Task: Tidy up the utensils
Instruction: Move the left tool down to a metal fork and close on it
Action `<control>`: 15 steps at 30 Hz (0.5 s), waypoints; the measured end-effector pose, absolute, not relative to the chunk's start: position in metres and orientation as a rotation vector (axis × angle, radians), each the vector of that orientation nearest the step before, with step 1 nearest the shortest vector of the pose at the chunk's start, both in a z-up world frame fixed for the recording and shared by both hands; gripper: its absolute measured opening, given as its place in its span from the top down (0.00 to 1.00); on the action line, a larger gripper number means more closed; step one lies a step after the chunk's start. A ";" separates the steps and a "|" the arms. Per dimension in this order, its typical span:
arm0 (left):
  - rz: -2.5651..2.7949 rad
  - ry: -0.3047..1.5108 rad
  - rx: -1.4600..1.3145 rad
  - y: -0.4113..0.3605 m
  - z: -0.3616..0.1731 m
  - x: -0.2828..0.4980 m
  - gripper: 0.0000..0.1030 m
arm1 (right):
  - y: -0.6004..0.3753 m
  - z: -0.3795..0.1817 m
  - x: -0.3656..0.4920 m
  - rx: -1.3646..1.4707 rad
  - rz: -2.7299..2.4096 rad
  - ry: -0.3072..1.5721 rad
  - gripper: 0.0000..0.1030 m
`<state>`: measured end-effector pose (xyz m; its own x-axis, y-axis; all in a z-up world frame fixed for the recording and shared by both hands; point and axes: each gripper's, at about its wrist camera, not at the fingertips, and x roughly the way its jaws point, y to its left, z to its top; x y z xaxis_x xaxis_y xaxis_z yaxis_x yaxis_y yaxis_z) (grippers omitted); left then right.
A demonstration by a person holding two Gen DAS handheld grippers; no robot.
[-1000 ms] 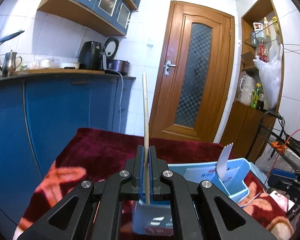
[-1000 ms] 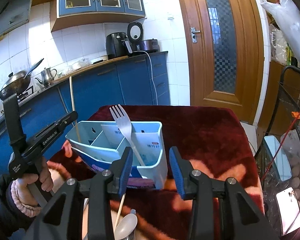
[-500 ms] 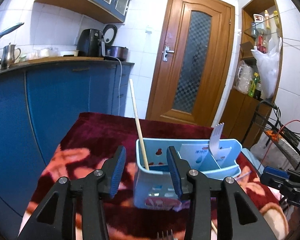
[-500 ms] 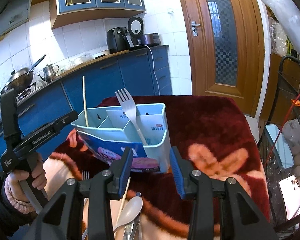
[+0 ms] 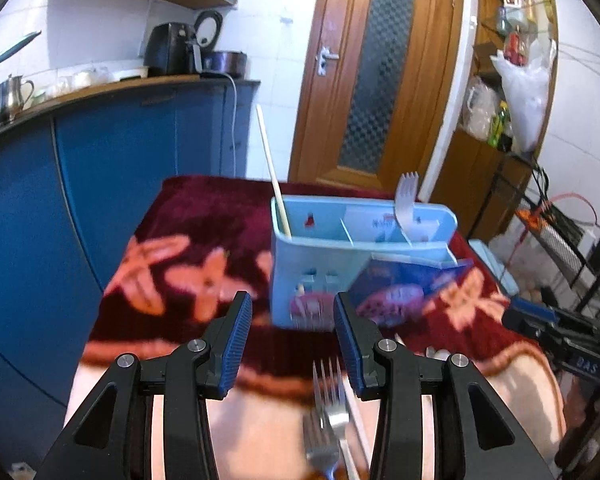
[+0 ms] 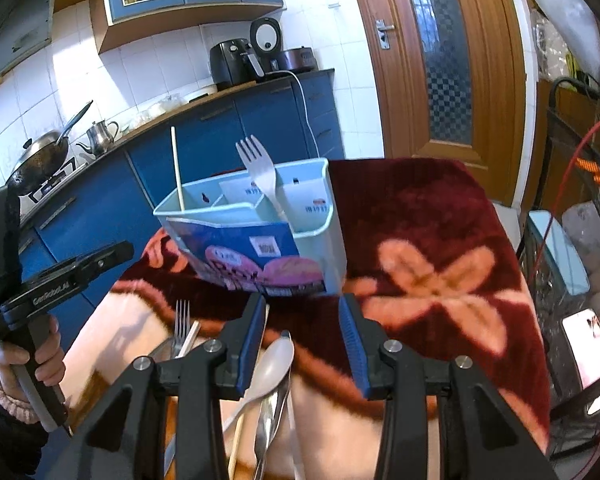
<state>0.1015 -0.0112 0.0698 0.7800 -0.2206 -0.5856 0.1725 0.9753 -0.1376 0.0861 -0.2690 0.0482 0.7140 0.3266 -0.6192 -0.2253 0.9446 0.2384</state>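
Note:
A light blue utensil caddy [image 5: 316,276] [image 6: 324,208] stands on the red flowered cloth. One chopstick [image 5: 272,172] [image 6: 177,168] leans in its left compartment and a fork [image 5: 405,204] [image 6: 262,176] stands in another. My left gripper [image 5: 288,320] is open and empty, just short of the caddy. Under it lie forks [image 5: 328,400] and a chopstick. My right gripper [image 6: 302,328] is open over a spoon [image 6: 268,368], with a fork [image 6: 182,320] and chopsticks lying to its left. The left tool [image 6: 40,280] shows there in a hand.
A blue printed packet [image 6: 252,256] leans on the caddy's front. Blue kitchen cabinets [image 5: 100,168] run along the left. A wooden door [image 5: 376,72] stands behind, and shelves and a wire rack [image 5: 552,224] crowd the right.
My left gripper opened and let go of the chopstick, which now leans in the caddy. It then drew back toward the near edge. My right gripper dropped lower over the loose utensils.

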 end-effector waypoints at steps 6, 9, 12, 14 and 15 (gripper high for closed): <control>-0.212 0.715 -0.041 -0.012 0.056 0.085 0.58 | -0.269 0.038 0.076 0.149 0.289 0.767 0.60; -0.219 0.757 -0.042 -0.012 0.045 0.080 0.58 | -0.268 0.032 0.071 0.150 0.284 0.793 0.59; -0.234 0.808 -0.051 -0.011 0.032 0.076 0.58 | -0.266 0.026 0.068 0.151 0.282 0.820 0.59; -0.242 0.834 -0.055 -0.012 0.027 0.075 0.58 | -0.265 0.023 0.065 0.153 0.284 0.830 0.59; -0.248 0.845 -0.055 -0.013 0.024 0.074 0.58 | -0.265 0.022 0.064 0.154 0.285 0.833 0.59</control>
